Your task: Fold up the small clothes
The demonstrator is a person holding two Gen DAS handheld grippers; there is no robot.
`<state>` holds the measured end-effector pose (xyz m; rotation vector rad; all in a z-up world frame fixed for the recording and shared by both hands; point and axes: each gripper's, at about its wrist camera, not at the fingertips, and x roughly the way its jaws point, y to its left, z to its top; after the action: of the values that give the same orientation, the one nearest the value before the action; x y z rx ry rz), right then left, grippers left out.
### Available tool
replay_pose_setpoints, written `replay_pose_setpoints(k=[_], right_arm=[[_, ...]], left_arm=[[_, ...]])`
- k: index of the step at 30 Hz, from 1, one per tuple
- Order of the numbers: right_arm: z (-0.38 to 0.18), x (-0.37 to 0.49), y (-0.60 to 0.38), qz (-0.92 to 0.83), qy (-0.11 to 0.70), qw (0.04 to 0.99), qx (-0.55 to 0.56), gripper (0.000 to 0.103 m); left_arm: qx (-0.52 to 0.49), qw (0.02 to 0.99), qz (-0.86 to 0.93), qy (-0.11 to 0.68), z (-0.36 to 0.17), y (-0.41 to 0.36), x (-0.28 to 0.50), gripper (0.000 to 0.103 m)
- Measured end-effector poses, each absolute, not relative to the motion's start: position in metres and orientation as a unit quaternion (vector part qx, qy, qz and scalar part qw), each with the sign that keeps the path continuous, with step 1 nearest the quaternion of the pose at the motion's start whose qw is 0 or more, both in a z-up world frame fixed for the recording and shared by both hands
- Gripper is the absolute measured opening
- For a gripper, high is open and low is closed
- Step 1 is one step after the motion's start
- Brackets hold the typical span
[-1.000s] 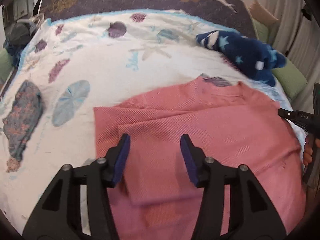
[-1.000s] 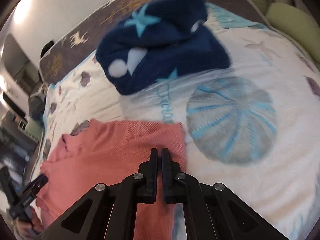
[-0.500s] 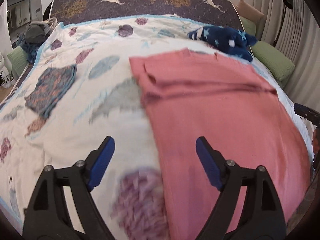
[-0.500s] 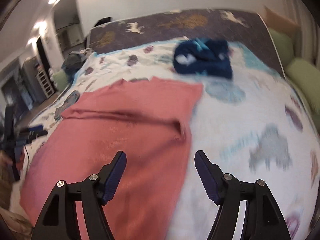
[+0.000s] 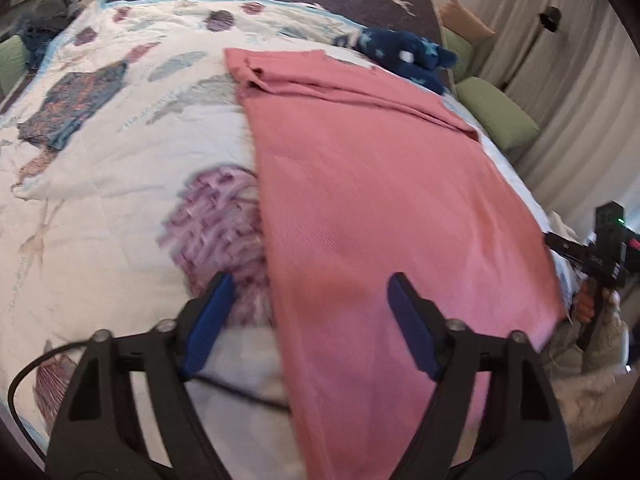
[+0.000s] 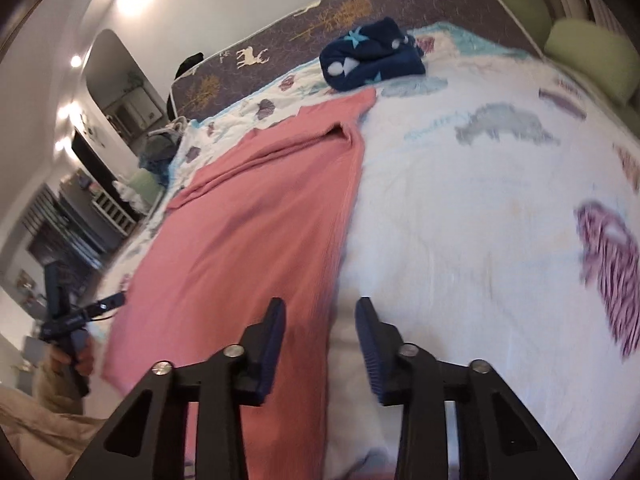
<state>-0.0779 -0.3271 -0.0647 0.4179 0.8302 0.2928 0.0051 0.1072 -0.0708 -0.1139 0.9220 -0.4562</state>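
A pink garment (image 5: 380, 208) lies flat on the bed, its far end folded over into a band; it also shows in the right wrist view (image 6: 256, 232). My left gripper (image 5: 310, 324) is open and empty, hovering over the garment's near left edge. My right gripper (image 6: 320, 344) is open and empty over the garment's near right edge. The right gripper's body also shows in the left wrist view (image 5: 600, 248), and the left gripper's body in the right wrist view (image 6: 64, 312).
A white patterned bedspread (image 5: 100, 184) covers the bed. A folded navy star-print garment (image 5: 404, 52) lies at the far end, also seen in the right wrist view (image 6: 368, 56). A blue patterned cloth (image 5: 76, 104) lies at the left. Green pillows (image 5: 496, 116) line the right side.
Both grippers pulled back from the garment's far end to its near end. The right gripper, shut a second ago, is now open. The far end now lies folded over.
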Motion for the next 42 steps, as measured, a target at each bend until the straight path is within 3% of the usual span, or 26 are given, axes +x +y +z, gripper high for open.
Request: replay_pose_setpoints(k=[5, 13, 25, 27, 28, 29, 30, 32, 38, 42], right_arm=[[-0.067, -0.098, -0.325, 0.174, 0.412, 0.875, 0.185, 0.032], [-0.069, -0.119, -0.313, 0.19, 0.432, 0.869, 0.149, 0.032], [-0.079, -0.131, -0.312, 0.214, 0.44, 0.853, 0.183, 0.034], [-0.082, -0.125, -0.311, 0.231, 0.439, 0.846, 0.198, 0.034], [-0.083, -0.123, -0.31, 0.235, 0.439, 0.842, 0.207, 0.03], [-0.084, -0.121, -0.309, 0.237, 0.438, 0.841, 0.211, 0.015], [-0.084, -0.122, -0.308, 0.237, 0.437, 0.842, 0.21, 0.007], [-0.081, -0.13, -0.308, 0.243, 0.428, 0.843, 0.216, 0.005], [-0.042, -0.154, -0.33, 0.297, 0.341, 0.844, 0.29, 0.005], [-0.026, -0.159, -0.321, 0.284, 0.348, 0.862, 0.235, 0.007]], left_arm=[[-0.045, 0.859, -0.241, 0.449, -0.072, 0.113, -0.014, 0.061], [-0.036, 0.849, -0.263, 0.456, -0.074, 0.117, -0.041, 0.061], [-0.024, 0.848, -0.261, 0.46, -0.079, 0.113, -0.039, 0.061], [-0.016, 0.852, -0.251, 0.459, -0.078, 0.11, -0.034, 0.046], [-0.013, 0.853, -0.242, 0.463, -0.078, 0.11, -0.033, 0.012], [-0.035, 0.846, -0.244, 0.472, -0.079, 0.115, -0.031, 0.008], [-0.053, 0.845, -0.245, 0.473, -0.079, 0.12, -0.032, 0.008], [-0.087, 0.845, -0.244, 0.468, -0.075, 0.131, -0.04, 0.007], [-0.152, 0.866, -0.319, 0.353, -0.009, 0.147, -0.07, 0.004], [-0.114, 0.872, -0.305, 0.366, -0.011, 0.146, -0.077, 0.004]])
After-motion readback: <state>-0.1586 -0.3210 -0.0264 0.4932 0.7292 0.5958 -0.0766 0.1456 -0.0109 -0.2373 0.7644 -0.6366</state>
